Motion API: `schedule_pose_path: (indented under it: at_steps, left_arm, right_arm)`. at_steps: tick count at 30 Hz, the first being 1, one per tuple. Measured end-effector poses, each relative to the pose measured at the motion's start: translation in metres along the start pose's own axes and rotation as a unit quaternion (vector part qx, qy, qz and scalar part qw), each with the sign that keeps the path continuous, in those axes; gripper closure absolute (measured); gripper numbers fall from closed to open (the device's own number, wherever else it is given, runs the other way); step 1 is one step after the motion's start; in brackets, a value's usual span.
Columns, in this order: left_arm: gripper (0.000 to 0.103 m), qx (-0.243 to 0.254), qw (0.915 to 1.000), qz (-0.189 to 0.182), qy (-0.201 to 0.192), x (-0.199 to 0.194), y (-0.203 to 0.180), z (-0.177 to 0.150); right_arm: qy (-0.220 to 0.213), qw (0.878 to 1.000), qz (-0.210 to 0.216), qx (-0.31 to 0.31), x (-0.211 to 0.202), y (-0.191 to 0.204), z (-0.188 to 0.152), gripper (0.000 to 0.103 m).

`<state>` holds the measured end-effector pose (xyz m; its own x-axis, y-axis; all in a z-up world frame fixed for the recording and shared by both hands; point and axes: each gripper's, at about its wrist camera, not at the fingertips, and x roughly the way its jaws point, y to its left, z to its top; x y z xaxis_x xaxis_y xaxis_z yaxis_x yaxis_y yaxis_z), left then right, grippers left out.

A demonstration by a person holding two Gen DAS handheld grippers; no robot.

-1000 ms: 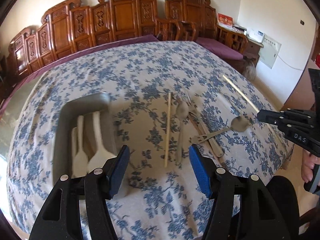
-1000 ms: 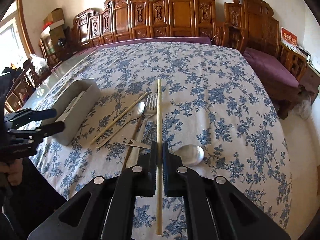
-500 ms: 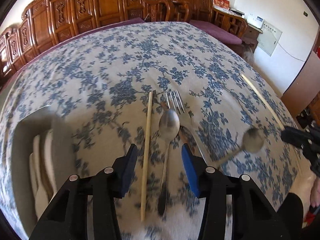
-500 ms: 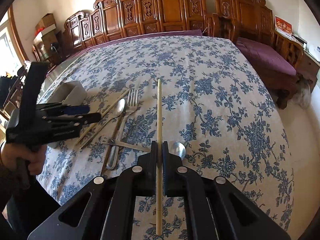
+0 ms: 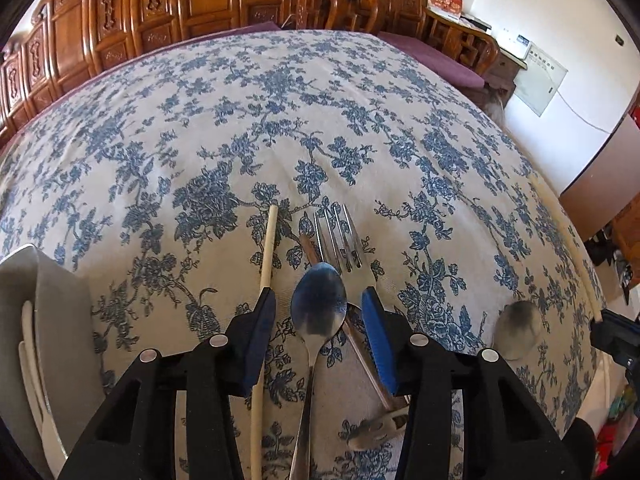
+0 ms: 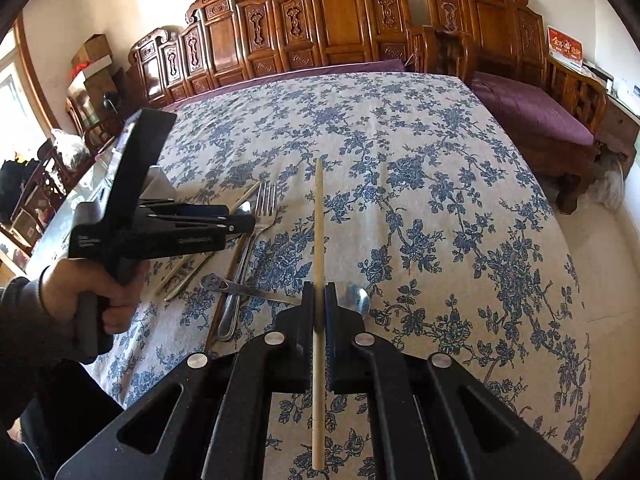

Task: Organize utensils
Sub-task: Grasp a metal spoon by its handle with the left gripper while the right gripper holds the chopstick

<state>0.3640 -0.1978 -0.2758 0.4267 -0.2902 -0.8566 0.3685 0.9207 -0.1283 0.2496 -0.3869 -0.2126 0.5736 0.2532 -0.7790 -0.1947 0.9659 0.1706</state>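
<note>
Beside the tray (image 5: 60, 320), two spoons, one fork and two chopsticks are seen; the left gripper (image 5: 319, 312) is held apart around one spoon (image 5: 319, 304), the right gripper (image 6: 319, 300) clamped on one chopstick (image 6: 318, 216).

Carved wooden chairs (image 6: 340, 28) line far counter edge against pale wall (image 5: 560, 24). Purple-cushioned bench (image 6: 532, 116) along right edge. Cardboard boxes (image 6: 90, 62) stacked at far left corner. Bright window (image 6: 10, 96) left. Blue-floral tablecloth (image 5: 280, 120) sunlit.
</note>
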Motion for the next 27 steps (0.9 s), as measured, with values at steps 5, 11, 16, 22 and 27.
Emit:
schedule_pose_path:
  at_steps: [5, 11, 16, 22, 27]
  left_arm:
    - [0.060, 0.003, 1.0000, 0.007, 0.000, 0.004, -0.002, 0.003]
    - [0.076, 0.004, 0.9999, 0.009, 0.002, 0.004, -0.003, 0.003]
    - [0.076, 0.006, 0.9999, 0.012, 0.004, 0.001, -0.004, -0.001]
    - [0.077, 0.014, 0.9997, 0.000, -0.020, -0.023, -0.011, -0.008]
    - [0.077, 0.012, 0.9987, -0.012, -0.047, -0.049, -0.015, -0.012]
  right_arm:
    - [0.000, 1.000, 0.002, 0.003, 0.000, -0.001, 0.000, 0.097]
    - [0.003, 1.000, 0.003, 0.001, 0.003, 0.000, 0.000, 0.097]
    - [0.003, 1.000, 0.004, 0.001, 0.003, -0.001, 0.000, 0.097]
    - [-0.001, 1.000, 0.005, -0.006, 0.000, 0.005, -0.001, 0.097]
    - [-0.006, 1.000, 0.007, -0.009, -0.005, 0.008, 0.001, 0.097]
